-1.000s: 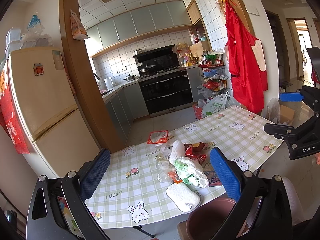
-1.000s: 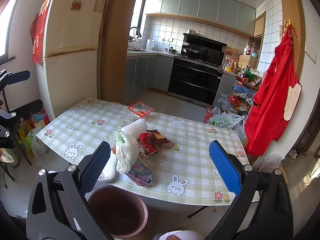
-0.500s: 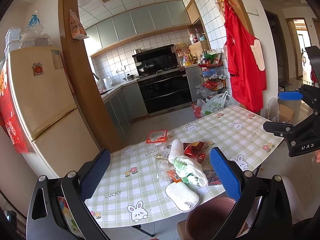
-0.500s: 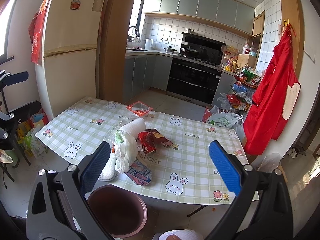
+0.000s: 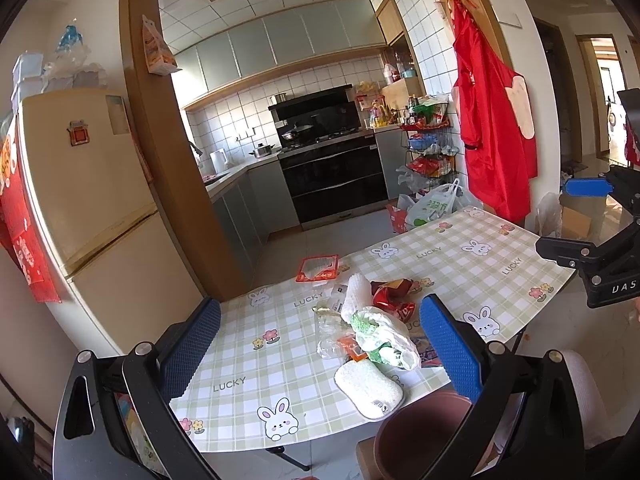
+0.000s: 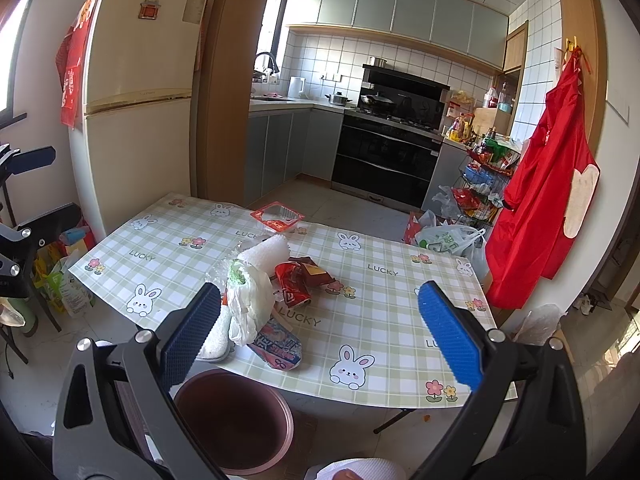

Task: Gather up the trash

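Two claws hang over the near edge of the green-checked rabbit-print tabletop (image 6: 384, 280), the left claw (image 5: 320, 356) and the right claw (image 6: 318, 336) both spread wide and holding nothing. One heap of trash sits near that edge: one white plastic bag with green inside (image 6: 250, 300), one crumpled red snack wrapper (image 6: 294, 280), one white foam roll (image 6: 266, 250), one white oval sponge pad (image 5: 368, 388) and one flat printed packet (image 6: 280, 350), with one red-rimmed clear tray (image 6: 277, 216) apart at the far edge. One round maroon plastic bin (image 6: 236, 420) stands on the floor just below the heap.
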Available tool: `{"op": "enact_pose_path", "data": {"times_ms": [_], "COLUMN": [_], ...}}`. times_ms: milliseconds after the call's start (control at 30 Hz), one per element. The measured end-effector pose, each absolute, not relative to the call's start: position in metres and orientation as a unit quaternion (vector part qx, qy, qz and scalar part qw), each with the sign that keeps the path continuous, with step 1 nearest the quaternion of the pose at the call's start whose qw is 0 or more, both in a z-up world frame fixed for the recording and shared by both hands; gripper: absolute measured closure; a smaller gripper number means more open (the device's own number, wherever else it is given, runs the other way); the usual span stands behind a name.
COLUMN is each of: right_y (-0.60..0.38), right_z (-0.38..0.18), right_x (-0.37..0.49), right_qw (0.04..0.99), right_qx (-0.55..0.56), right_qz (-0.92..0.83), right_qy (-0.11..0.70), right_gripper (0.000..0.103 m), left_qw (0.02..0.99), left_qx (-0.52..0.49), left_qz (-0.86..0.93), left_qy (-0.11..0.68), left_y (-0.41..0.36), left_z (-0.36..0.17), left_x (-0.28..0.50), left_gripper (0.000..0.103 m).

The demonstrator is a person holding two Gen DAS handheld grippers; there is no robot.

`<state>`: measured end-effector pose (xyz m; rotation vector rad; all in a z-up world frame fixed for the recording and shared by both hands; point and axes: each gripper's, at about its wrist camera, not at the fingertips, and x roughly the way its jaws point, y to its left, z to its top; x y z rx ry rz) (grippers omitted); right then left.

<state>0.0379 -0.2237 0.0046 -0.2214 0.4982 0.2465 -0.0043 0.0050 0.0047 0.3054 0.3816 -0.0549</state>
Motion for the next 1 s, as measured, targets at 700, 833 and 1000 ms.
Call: {"op": "enact_pose_path", "data": {"times_ms": [700,833,1000], "right_y": [-0.227,-0.226,-0.226], "right_z": [0.002,-0.001,-0.004], "right_x": [0.036,0.035,0.038], "right_qw": [0.955,0.954,0.953], "right_qx": [-0.108,-0.108,-0.098], "right_qz": [0.121,0.123,0.133], "right_qy": [0.248,0.25,0.255], "right_gripper": [0.006,0.006,0.006], "left_qw": [0.97,0.97,0.972], "left_qx": [0.149,0.143,0.129], "left_qz": [-0.024,-0.023,-0.007], "left_qy": [0.19,0.195,0.198], "left_y": [0.009,0.011,0.018], "left_z": [0.002,0.001,-0.007], "left_x": [-0.005,-0.003,0.001], "left_gripper": [0.005,0.005,0.005]}}
